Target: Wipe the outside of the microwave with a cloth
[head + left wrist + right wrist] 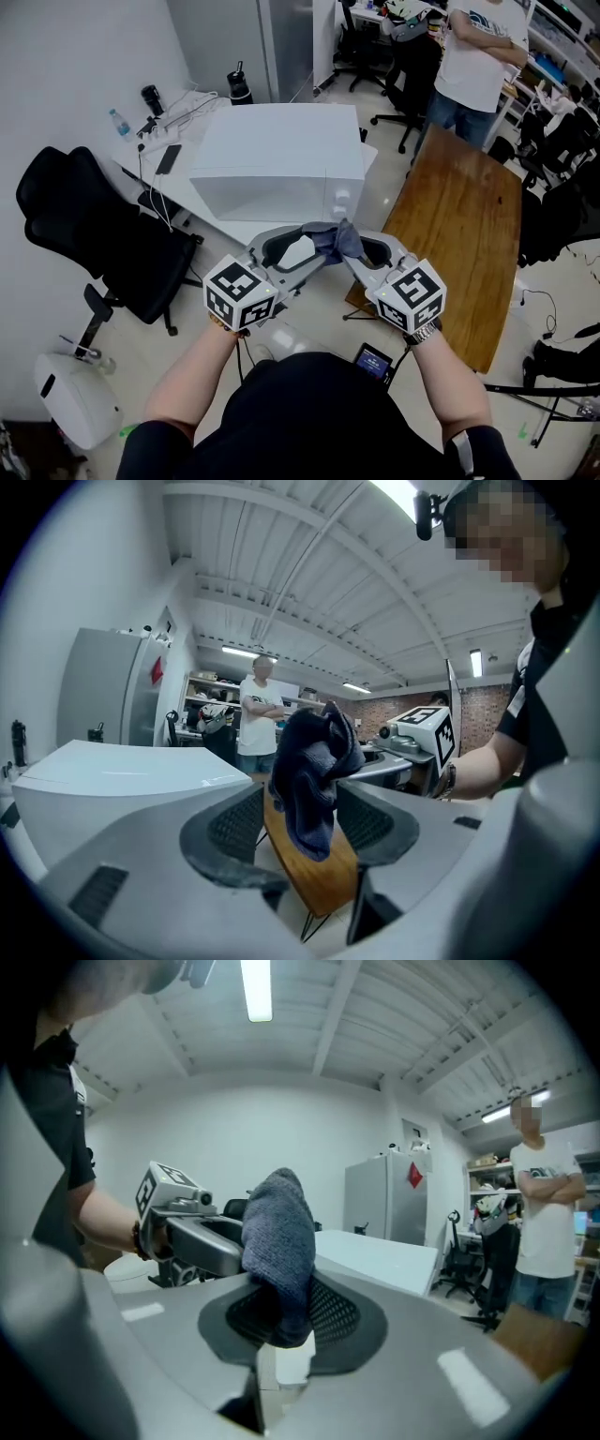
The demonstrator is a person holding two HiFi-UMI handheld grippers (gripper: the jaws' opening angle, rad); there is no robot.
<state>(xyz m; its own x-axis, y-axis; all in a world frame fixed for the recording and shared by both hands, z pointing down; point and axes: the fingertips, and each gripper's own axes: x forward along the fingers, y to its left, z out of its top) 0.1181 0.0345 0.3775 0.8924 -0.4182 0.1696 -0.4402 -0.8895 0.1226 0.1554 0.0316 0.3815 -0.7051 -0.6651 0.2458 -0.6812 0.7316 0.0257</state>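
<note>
The right gripper [349, 249] is clamped on a dark blue cloth [337, 240], which bunches up above its closed jaws near the middle of the head view. The left gripper [317, 251] meets it from 9 o'clock with its jaws spread wide; the cloth hangs between its pads, and they do not press on it. At 12 o'clock from the grippers, apart from the cloth, the white microwave [281, 155] sits on a white desk [217, 221], with a wooden table [459, 225] at 3 o'clock.
</note>
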